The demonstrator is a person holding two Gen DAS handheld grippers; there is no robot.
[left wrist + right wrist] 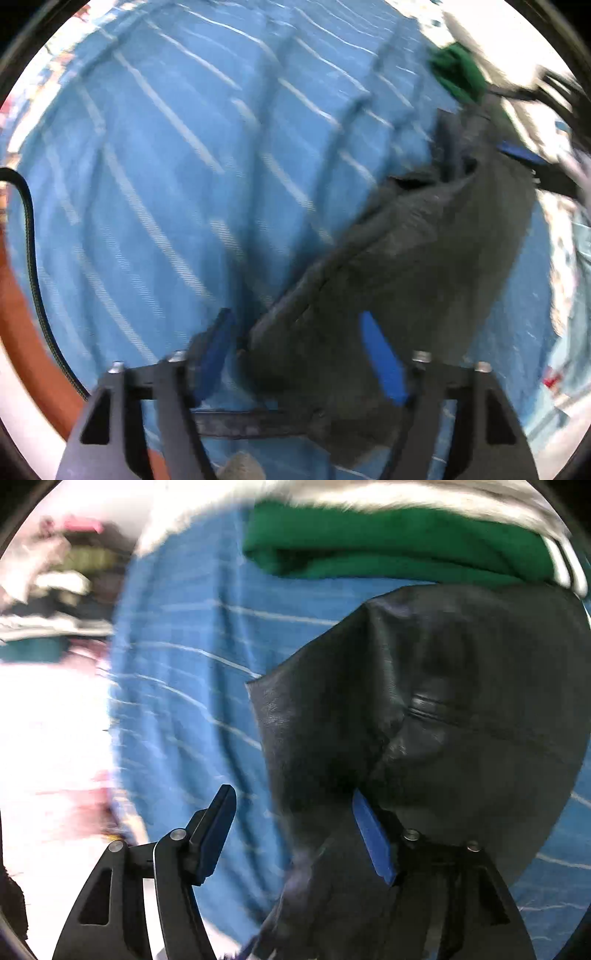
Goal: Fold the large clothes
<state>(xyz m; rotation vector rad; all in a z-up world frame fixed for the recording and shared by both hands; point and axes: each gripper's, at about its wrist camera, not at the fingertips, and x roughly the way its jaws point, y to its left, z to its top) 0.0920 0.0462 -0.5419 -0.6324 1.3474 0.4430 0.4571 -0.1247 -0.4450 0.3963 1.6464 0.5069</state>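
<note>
A black leather-like garment [406, 266] lies on a blue cloth with white stripes [177, 177]. My left gripper [299, 350] is open, its blue pads [382, 362] wide apart, with a fold of the garment lying loose between them. In the right wrist view the same black garment [443, 709] hangs in front of the camera. My right gripper [295, 827] is open, with the garment's edge between the fingers and draped over the right pad [371, 838]. The other gripper's blue pad [517, 155] shows at the garment's far end. Both views are motion-blurred.
A folded green garment [388, 550] lies at the far edge of the blue cloth [184, 701]; it also shows in the left wrist view [458, 70]. A black cable [33, 258] runs down the left. Blurred clutter [55, 590] sits beyond the cloth's left edge.
</note>
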